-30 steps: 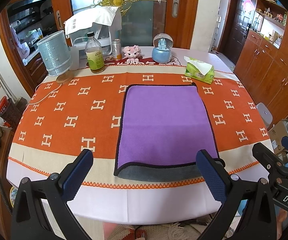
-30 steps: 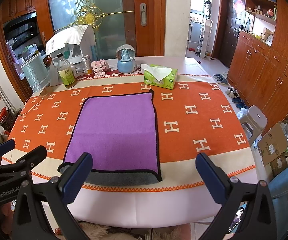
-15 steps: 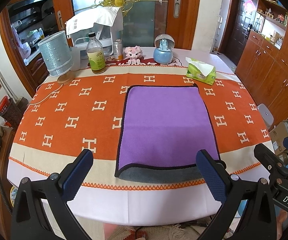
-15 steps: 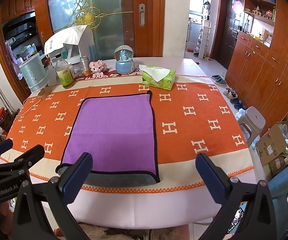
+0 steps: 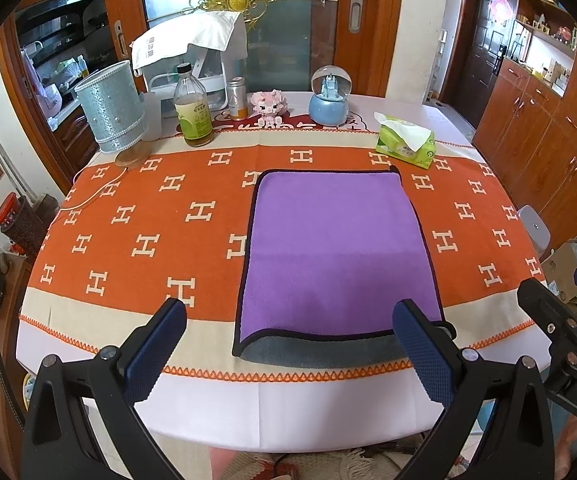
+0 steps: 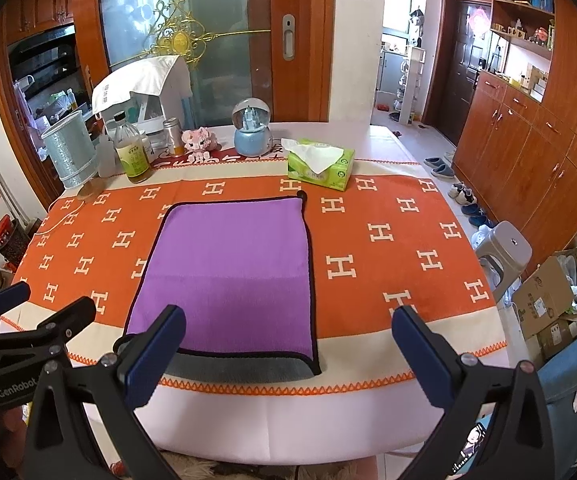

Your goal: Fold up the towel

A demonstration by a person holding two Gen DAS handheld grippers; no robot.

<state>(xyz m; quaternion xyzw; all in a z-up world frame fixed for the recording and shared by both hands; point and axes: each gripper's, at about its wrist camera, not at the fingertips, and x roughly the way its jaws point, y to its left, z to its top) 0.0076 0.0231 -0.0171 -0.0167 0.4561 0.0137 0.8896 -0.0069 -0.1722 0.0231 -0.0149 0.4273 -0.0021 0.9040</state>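
Observation:
A purple towel [image 5: 338,248] with a dark edge and grey underside lies flat on the orange patterned tablecloth [image 5: 136,232], folded once, its grey lower layer showing along the near edge. It also shows in the right wrist view [image 6: 232,272]. My left gripper [image 5: 288,350] is open and empty, held above the table's near edge in front of the towel. My right gripper [image 6: 288,354] is open and empty, held beside it, in front of the towel's near right corner.
Along the far side stand a silver-blue lamp [image 5: 112,116], a bottle [image 5: 192,108], a can [image 5: 237,100], a pink toy [image 5: 268,104], a snow globe [image 5: 330,100] and a green tissue box [image 5: 406,144]. A stool [image 6: 504,252] and cardboard boxes [image 6: 544,300] are at the right.
Both grippers have drawn back and risen slightly, staying open. The towel has not moved.

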